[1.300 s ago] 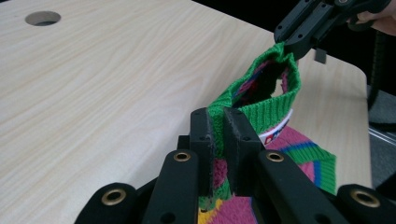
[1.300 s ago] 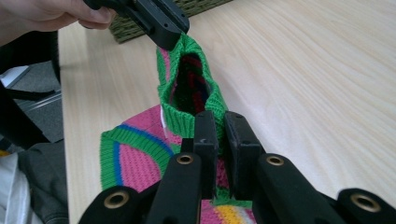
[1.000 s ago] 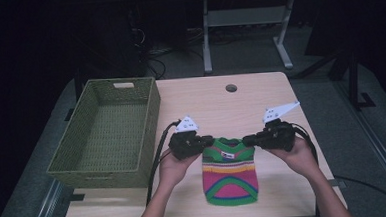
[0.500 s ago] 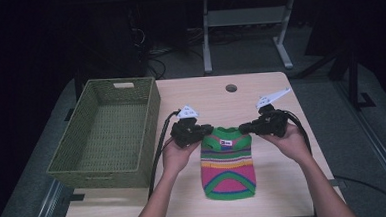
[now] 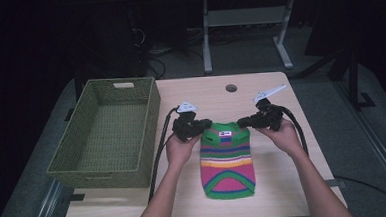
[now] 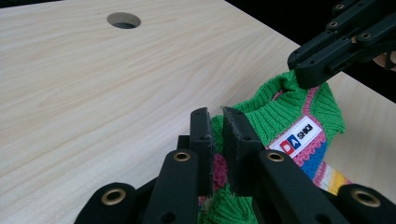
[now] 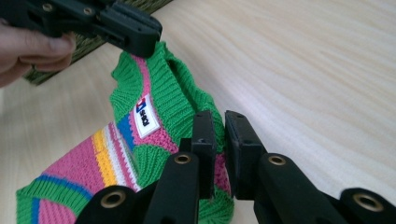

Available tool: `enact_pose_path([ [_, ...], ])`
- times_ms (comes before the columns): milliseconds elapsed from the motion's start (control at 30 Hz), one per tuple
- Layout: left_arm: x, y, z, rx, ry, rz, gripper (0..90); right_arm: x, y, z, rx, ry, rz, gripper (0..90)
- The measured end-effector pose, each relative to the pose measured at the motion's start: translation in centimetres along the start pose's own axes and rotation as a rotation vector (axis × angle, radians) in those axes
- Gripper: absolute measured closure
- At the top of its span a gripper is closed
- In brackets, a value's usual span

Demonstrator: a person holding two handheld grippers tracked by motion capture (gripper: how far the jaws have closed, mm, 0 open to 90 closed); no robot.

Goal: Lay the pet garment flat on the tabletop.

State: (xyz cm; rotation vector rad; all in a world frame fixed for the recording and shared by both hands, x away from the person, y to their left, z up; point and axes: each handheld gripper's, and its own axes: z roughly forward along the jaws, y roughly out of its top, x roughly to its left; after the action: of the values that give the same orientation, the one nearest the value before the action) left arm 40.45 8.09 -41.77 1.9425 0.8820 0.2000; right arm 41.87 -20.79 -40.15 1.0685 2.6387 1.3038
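Observation:
A small knitted sweater with green, pink, yellow and blue stripes lies lengthwise on the wooden table, its collar end raised. My left gripper is shut on the collar's left corner, and my right gripper is shut on the right corner. In the left gripper view the jaws pinch green and pink knit, with the white label to their right and the other gripper beyond. In the right gripper view the jaws clamp the sweater's edge, and the left gripper holds the far corner.
A green woven basket stands on the table's left side, close to my left hand. A round cable hole sits in the tabletop behind the sweater. Black cables trail from both grippers toward the front edge.
Both grippers have moved away from the person toward the table's middle, dragging the sweater's collar with them. The sweater now lies stretched out longer.

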Motion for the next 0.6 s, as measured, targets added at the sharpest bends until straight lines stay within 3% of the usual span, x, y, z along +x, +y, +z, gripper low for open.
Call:
enact_pose_path([
  [133, 0.6, 0.1, 0.5, -0.012, 0.021, -0.028, 79.0, -0.5, 0.3, 0.4, -0.019, -0.019, 0.023, 76.8],
  [200, 0.8, 0.1, 0.6, -0.024, 0.052, -0.035, 70.4, -1.0, 0.4, 0.5, -0.034, -0.046, 0.042, 73.4],
  [300, 1.1, 0.0, 0.7, -0.03, 0.061, -0.052, 64.1, -1.7, 0.4, 0.5, -0.047, -0.054, 0.074, 68.5],
  [600, 0.6, -0.4, 0.8, 0.028, 0.035, -0.037, 51.0, -1.7, -0.5, 0.4, -0.01, -0.05, 0.074, 62.9],
])
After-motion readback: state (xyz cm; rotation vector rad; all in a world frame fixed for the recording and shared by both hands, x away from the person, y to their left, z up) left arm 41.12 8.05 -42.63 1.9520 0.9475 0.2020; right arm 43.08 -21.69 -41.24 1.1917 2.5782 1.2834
